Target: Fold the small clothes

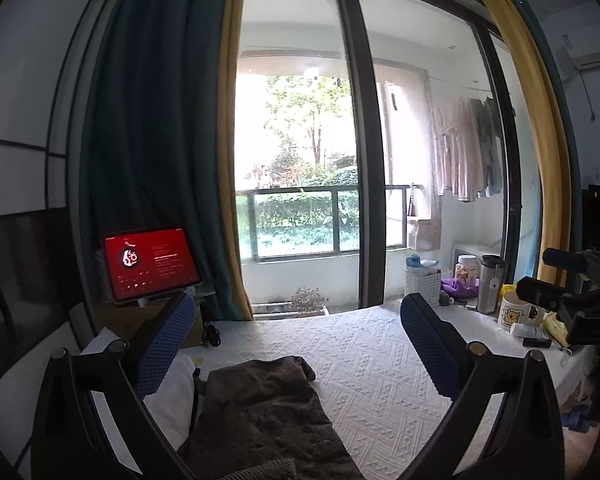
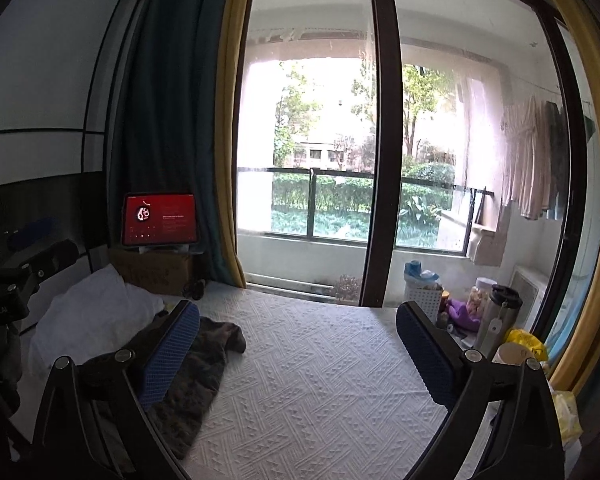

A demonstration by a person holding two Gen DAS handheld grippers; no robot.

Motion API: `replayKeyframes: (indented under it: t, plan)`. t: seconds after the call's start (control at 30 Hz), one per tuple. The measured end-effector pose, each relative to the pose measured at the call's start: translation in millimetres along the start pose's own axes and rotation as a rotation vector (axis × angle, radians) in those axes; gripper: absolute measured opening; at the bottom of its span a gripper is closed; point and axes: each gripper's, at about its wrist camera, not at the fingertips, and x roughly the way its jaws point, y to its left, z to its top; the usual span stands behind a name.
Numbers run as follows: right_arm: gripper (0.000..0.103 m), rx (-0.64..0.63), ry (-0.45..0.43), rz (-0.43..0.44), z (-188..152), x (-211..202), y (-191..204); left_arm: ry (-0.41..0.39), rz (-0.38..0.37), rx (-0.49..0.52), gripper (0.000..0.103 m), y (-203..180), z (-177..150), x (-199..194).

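A dark grey-brown garment [image 1: 260, 412] lies crumpled on the white textured table cover [image 1: 372, 360]. In the right wrist view the garment [image 2: 196, 368] lies at the left, partly under my right gripper's left finger. My left gripper [image 1: 296, 324] is open and empty, held above the garment's far end. My right gripper [image 2: 296, 332] is open and empty above the cover [image 2: 320, 380], to the right of the garment. The right gripper also shows at the right edge of the left wrist view [image 1: 572, 292].
A white cloth pile [image 2: 88, 316] lies left of the garment. A tablet with a red screen [image 1: 150, 264] stands on a cardboard box at back left. A steel tumbler [image 1: 490, 284], white mug [image 1: 516, 312], basket [image 1: 422, 286] and small items crowd the back right. Glass doors stand behind.
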Motion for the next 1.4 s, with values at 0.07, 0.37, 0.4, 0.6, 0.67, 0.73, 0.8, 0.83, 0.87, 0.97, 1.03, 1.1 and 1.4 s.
replayKeyframes:
  t: [0.07,0.37,0.4,0.6,0.67,0.73,0.8,0.83,0.87,0.97,1.03,1.1,1.4]
  plan:
    - [0.1,0.004,-0.003,0.001,2.9,-1.2,2.0,0.001,0.003,-0.003,0.102,2.7,-1.3,0.0]
    - [0.101,0.006,0.005,-0.011,8.9,3.2,12.8,0.009,0.027,-0.019,0.102,13.4,-7.4,1.1]
    - [0.101,0.004,0.011,-0.01,8.2,5.3,13.9,0.011,0.028,-0.02,0.102,13.8,-8.2,1.3]
    - [0.101,0.0,0.033,-0.008,5.5,10.9,15.5,0.034,0.017,-0.016,0.102,11.2,-11.9,4.5]
    - [0.101,0.001,0.034,-0.007,4.8,11.1,14.8,0.036,0.014,-0.017,0.102,9.9,-12.5,4.3]
    - [0.101,0.003,0.038,-0.007,3.8,11.3,13.8,0.036,0.015,-0.018,0.102,9.8,-12.3,3.7]
    - [0.101,0.004,0.041,-0.008,3.2,11.6,13.3,0.036,0.017,-0.019,0.102,9.1,-12.2,3.4]
    - [0.101,0.005,0.041,-0.008,2.9,11.7,13.0,0.036,0.018,-0.018,0.102,9.3,-12.1,3.8]
    - [0.101,0.006,0.041,-0.007,3.0,11.9,12.5,0.037,0.018,-0.017,0.102,8.6,-12.2,3.8]
    - [0.101,0.006,0.041,-0.007,3.1,12.2,12.4,0.039,0.016,-0.015,0.102,7.4,-12.3,3.9]
    - [0.101,0.006,0.043,-0.007,2.8,12.4,12.4,0.04,0.015,-0.012,0.102,6.5,-12.2,3.9]
    - [0.101,0.006,0.046,-0.009,2.1,13.3,12.9,0.039,0.016,-0.012,0.102,6.6,-12.0,3.8]
    - [0.101,0.007,0.048,-0.009,1.4,13.6,13.3,0.041,0.017,-0.012,0.102,6.2,-12.1,3.3]
